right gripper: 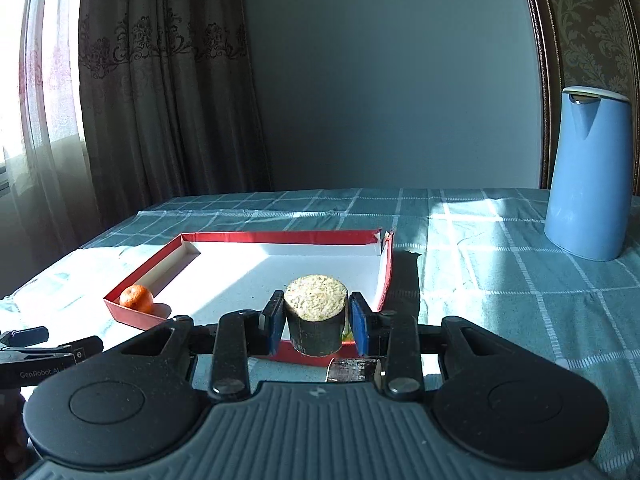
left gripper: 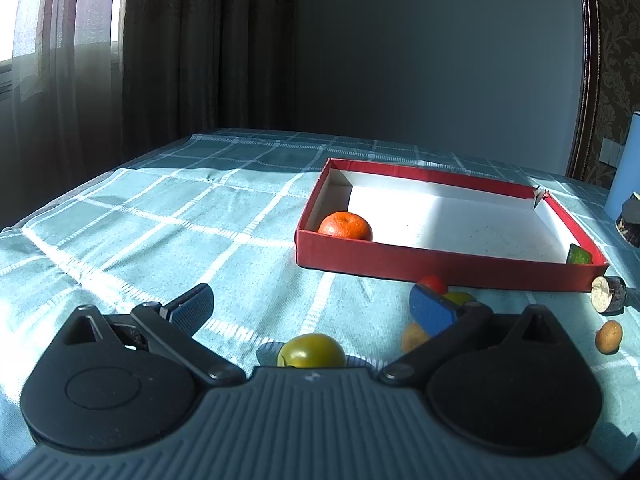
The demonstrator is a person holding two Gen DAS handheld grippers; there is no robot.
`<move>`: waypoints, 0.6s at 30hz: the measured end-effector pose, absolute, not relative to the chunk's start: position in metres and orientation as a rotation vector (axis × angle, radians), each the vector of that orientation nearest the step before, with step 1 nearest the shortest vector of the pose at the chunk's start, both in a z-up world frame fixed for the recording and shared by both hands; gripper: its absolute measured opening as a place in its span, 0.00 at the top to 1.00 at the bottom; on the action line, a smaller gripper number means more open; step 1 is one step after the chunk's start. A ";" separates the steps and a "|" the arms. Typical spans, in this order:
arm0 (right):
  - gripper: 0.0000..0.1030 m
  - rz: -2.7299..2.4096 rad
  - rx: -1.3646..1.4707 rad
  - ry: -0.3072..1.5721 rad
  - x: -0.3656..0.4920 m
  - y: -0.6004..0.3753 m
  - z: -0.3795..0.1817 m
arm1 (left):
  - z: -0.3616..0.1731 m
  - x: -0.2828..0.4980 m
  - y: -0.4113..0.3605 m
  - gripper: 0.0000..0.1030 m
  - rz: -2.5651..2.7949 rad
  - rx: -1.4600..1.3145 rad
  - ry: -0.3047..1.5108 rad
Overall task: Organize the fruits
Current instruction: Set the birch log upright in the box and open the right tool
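Observation:
A red box with a white floor (left gripper: 440,268) lies on the checked cloth, and an orange (left gripper: 346,226) sits in its near left corner. A green piece (left gripper: 579,255) rests in its right corner. My left gripper (left gripper: 314,310) is open, and a green fruit (left gripper: 311,351) lies on the cloth between its arms, untouched. In the right wrist view my right gripper (right gripper: 316,322) is shut on a dark-skinned chunk with a pale fibrous cut end (right gripper: 316,314), held upright above the box's near edge (right gripper: 280,237). The orange (right gripper: 137,298) shows at the left.
Loose on the cloth before the box lie a small red fruit (left gripper: 434,283), a yellow one (left gripper: 460,298), two tan ones (left gripper: 414,336) (left gripper: 609,336) and another dark chunk (left gripper: 608,294). A blue jug (right gripper: 588,176) stands at the back right. Curtains hang beyond the table's far left edge.

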State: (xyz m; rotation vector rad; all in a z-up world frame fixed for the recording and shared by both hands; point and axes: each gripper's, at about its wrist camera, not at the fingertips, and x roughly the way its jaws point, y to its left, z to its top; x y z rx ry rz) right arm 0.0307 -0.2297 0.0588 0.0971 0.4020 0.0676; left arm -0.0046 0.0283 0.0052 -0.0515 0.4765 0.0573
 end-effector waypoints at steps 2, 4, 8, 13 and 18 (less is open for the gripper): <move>0.67 0.073 0.080 0.415 0.052 -0.229 0.064 | 0.005 -0.004 0.028 0.00 0.059 -0.048 0.479; 0.67 0.070 0.052 0.440 0.075 -0.226 0.063 | 0.005 -0.004 0.028 0.00 0.061 -0.047 0.483; 0.67 0.048 -0.005 0.496 0.112 -0.221 0.049 | 0.004 -0.002 0.028 0.00 0.059 -0.043 0.493; 0.67 0.005 -0.054 0.560 0.138 -0.223 0.024 | 0.004 -0.001 0.028 0.00 0.054 -0.042 0.498; 0.68 -0.015 -0.077 0.601 0.145 -0.227 0.006 | 0.003 -0.001 0.028 0.00 0.054 -0.040 0.502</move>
